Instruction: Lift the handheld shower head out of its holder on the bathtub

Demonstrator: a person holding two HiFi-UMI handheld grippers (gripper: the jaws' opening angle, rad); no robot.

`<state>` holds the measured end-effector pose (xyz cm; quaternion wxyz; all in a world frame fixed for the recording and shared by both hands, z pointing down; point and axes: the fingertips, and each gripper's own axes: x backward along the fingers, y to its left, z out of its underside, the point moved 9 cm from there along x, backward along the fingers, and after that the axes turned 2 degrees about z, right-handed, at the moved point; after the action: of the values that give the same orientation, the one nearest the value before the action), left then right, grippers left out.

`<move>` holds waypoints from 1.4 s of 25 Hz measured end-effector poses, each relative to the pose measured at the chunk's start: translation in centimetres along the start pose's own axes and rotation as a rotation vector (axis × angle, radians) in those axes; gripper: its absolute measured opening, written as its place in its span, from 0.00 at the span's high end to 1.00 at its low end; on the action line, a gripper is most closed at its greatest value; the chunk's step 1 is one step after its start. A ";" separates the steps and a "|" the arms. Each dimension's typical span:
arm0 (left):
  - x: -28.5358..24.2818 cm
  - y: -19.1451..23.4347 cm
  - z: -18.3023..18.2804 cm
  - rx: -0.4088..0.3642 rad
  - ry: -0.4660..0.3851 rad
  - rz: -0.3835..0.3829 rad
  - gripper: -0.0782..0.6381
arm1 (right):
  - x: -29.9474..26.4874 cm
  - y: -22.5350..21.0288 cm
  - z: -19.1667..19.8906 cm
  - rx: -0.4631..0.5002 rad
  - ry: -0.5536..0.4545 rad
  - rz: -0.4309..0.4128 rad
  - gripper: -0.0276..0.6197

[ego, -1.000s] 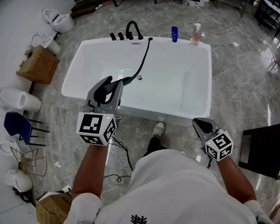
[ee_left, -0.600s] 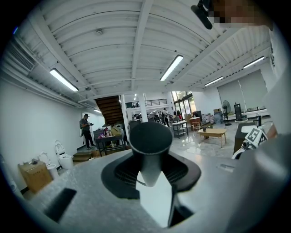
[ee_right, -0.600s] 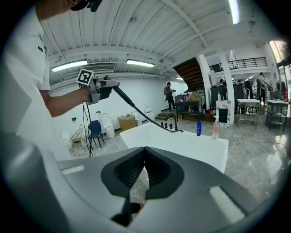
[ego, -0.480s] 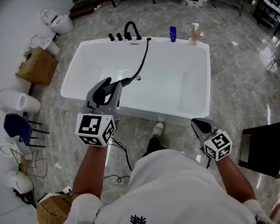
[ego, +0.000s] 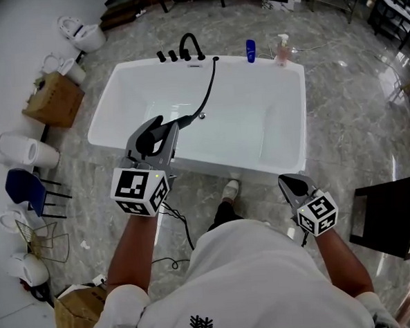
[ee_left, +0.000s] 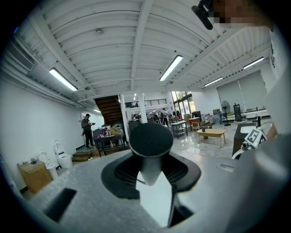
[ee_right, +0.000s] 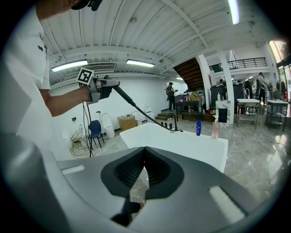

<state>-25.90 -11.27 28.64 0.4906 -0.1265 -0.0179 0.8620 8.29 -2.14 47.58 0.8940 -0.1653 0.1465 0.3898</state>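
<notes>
Closest in, you've got the person's white shirt (ego: 268, 288) and both forearms reaching out. The right gripper (ego: 288, 181) hangs low by the near edge of the tub. Its jaws are pressed flat together with nothing in them, which is super clear in the right gripper view (ee_right: 144, 157). There's a light shoe (ego: 231, 188) on the marble floor between the two arms.

The left gripper (ego: 165, 131) is the busy one. It's pinching the shower head (ego: 148, 137) by the handle, up in the air over the near left corner of the bathtub (ego: 288, 162), so it's off the rim. From the left gripper view the shower head (ee_left: 150, 141) looks like a dark round disc on a grey stem that narrows down into the jaws. From the right gripper view it's a chunky black piece (ee_right: 108, 84) sticking out of the gripper.

A thin black hose (ego: 209, 83) droops from it across the white tub and back to the far rim. Also on that rim are a curved black faucet (ego: 192, 43) with small knobs beside it, a blue bottle (ego: 251, 50) and a pink pump bottle (ego: 281, 51).

Further left on the floor there's a cardboard box (ego: 55, 98), a blue chair (ego: 23, 185) and some white toilets (ego: 86, 32).
</notes>
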 end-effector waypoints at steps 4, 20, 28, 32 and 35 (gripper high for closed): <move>-0.1 -0.2 0.0 -0.002 -0.001 0.000 0.70 | 0.1 0.0 0.2 0.005 -0.001 0.000 0.94; -0.1 -0.9 0.2 -0.004 0.005 0.011 0.70 | 0.6 0.1 0.9 0.002 -0.008 0.004 0.94; -0.6 -0.9 -0.2 -0.003 0.006 0.022 0.70 | 0.8 -0.2 0.6 0.000 -0.010 0.011 0.94; -0.9 -1.0 -0.6 -0.008 0.007 0.029 0.70 | 1.1 -0.4 0.6 -0.004 -0.013 0.010 0.94; -1.1 -1.0 -0.7 -0.006 0.004 0.031 0.70 | 1.2 -0.5 0.4 -0.003 -0.015 0.008 0.94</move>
<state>-24.31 -11.76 28.30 0.4769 -0.1301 -0.0176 0.8691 9.49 -1.51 47.55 0.8932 -0.1632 0.1399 0.3949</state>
